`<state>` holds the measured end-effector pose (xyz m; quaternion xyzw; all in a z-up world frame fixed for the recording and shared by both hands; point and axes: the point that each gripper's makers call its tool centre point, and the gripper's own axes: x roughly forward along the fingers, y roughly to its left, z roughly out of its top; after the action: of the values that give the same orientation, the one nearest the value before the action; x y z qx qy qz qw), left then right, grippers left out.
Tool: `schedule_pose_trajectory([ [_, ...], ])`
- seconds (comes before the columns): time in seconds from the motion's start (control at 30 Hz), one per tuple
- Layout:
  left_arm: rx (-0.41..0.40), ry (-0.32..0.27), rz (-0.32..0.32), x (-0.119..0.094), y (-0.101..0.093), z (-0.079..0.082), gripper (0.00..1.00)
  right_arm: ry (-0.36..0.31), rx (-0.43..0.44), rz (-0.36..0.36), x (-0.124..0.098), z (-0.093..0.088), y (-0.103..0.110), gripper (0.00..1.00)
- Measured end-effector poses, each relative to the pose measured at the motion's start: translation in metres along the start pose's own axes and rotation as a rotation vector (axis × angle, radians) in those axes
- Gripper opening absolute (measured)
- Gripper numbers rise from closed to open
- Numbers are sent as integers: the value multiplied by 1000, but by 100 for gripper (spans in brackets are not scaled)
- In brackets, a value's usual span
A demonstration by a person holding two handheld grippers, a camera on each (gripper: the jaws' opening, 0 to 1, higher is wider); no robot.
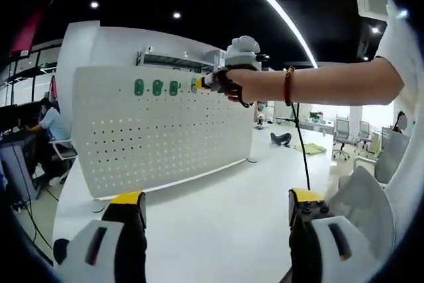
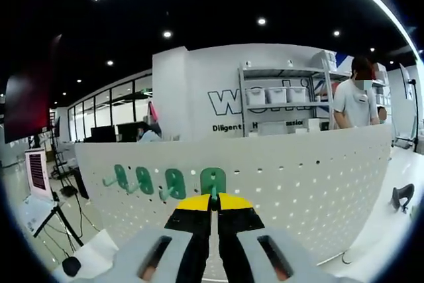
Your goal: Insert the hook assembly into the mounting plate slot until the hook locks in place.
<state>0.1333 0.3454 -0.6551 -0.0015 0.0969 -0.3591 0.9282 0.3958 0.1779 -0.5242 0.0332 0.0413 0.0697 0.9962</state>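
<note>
**Green hook at the pegboard, right jaws pinched on it**

The green plastic hook assembly [image 2: 212, 183] is sitting flat against the upper part of the white perforated mounting plate [image 2: 311, 177], its oval backing standing with the long axis up and down the board and its short prong pointing out toward the camera in the right gripper view. The right gripper [image 2: 213, 205] is closing its yellow-tipped jaws narrowly on that prong, with only a thin slit left between them. Whether the hook is fully seated in its slot cannot be told.

To the left of it along the same row, three more green plastic hooks [image 2: 141, 180] are hanging on the plate, each prong angling out and away. In the left gripper view the same row of green hooks [image 1: 157, 87] is running along the top edge of the plate [image 1: 159, 137], which is standing upright on the white tabletop [image 1: 218, 223] and curving across it.

In that view the right gripper [image 1: 202, 84] is reaching in from the right at the end of the row, held by a person's hand [image 1: 233, 85] with a bare forearm stretching level and a red bead bracelet [image 1: 289, 85] on the wrist.

The left gripper [image 1: 215, 207] is hovering low over the tabletop, well apart from the plate, its yellow-tipped jaws spread wide with nothing between them.

Behind the plate, a white shelving rack with storage bins [image 2: 281, 101] is standing against a wall, and a person [image 2: 354, 101] is standing beside it.
</note>
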Motion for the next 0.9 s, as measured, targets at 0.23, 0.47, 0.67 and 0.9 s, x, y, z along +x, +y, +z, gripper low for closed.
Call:
schedule_pose_trajectory([
  [0.23, -6, 6, 1, 0, 1, -2, 91, 3, -21, -5, 7, 0, -3, 1],
  [0.47, -10, 16, 1, 0, 2, -6, 90, 7, -26, -8, 12, -1, -4, 1],
  [0.67, -9, 20, -1, 2, 3, -7, 90, 9, -26, -3, 15, -1, -2, 1],
  [0.9, -7, 18, 1, 2, 5, -5, 90, 5, -24, -4, 19, -2, 0, 1],
])
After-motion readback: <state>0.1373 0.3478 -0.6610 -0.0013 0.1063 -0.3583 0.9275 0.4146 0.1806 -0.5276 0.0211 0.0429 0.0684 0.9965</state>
